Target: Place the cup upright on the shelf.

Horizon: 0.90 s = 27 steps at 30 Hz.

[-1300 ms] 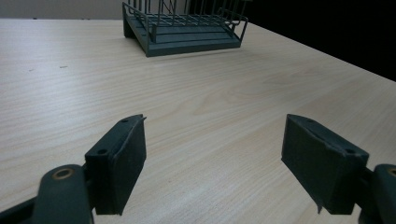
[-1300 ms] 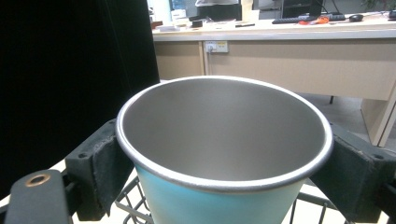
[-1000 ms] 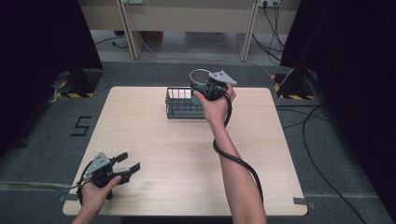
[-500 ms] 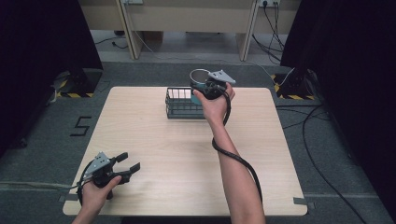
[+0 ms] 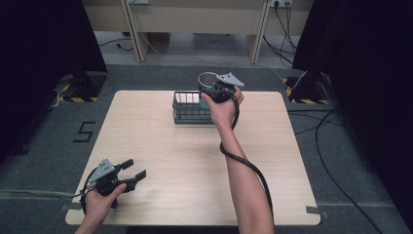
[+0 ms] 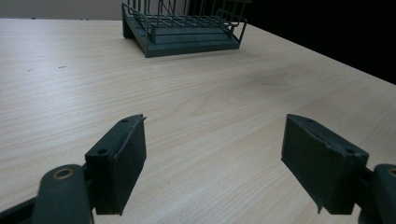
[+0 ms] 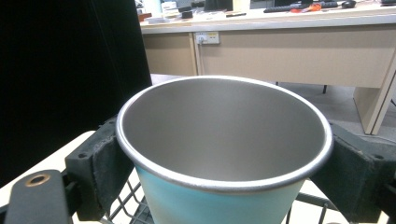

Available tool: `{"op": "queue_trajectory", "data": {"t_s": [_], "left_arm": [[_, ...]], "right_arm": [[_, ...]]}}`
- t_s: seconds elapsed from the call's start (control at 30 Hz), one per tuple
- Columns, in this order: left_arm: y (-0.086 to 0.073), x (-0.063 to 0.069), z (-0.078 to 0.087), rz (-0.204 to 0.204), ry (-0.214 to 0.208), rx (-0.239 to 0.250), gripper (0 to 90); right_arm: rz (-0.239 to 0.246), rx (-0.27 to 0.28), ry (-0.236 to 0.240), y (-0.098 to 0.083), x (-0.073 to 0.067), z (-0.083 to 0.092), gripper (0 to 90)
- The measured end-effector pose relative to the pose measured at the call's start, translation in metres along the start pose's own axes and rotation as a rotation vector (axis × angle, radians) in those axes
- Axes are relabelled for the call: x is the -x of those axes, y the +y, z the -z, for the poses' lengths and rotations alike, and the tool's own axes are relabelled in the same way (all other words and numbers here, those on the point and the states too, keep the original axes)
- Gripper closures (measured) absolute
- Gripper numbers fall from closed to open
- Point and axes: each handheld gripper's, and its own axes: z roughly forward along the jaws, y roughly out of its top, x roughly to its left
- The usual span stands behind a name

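A pale wooden table (image 5: 195, 161) stands on a grey carpeted floor (image 5: 341, 185), with light wood desks along the far wall and black curtains at both sides. Cables (image 5: 336, 126) trail over the floor to the right of the table.

A dark wire basket (image 5: 190, 107) sits near the table's far edge, about midway across. In the left gripper view the same basket (image 6: 184, 28) stands well beyond the jaws.

The right gripper (image 5: 214, 90) is held above the basket's right end. Its jaws are clamped on a cup (image 5: 208, 83), one pad on each side just under the rim. In the right gripper view the cup (image 7: 224, 140) is upright and empty: metal inside, light blue outside, with basket wires visible below it.

The left gripper (image 5: 130, 174) rests low over the table's near left corner, well apart from the basket. In the left gripper view its jaws stand wide apart with nothing between them, bare tabletop beneath.
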Motion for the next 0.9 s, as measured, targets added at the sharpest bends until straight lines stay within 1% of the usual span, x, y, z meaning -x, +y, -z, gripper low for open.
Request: {"op": "queue_trajectory", "data": {"t_s": [0.33,0.6,0.9], "left_arm": [[0.000,0.000,0.000,0.000,-0.001,0.001,21.5],[0.000,0.000,0.000,0.002,-0.001,0.003,21.5],[0.000,-0.001,0.001,0.006,-0.002,0.005,21.6]], "right_arm": [[0.004,-0.005,-0.004,-0.003,0.001,-0.006,13.4],[-0.004,-0.006,-0.004,-0.004,0.000,-0.012,13.4],[0.018,-0.009,-0.013,-0.001,-0.002,-0.022,13.4]]}}
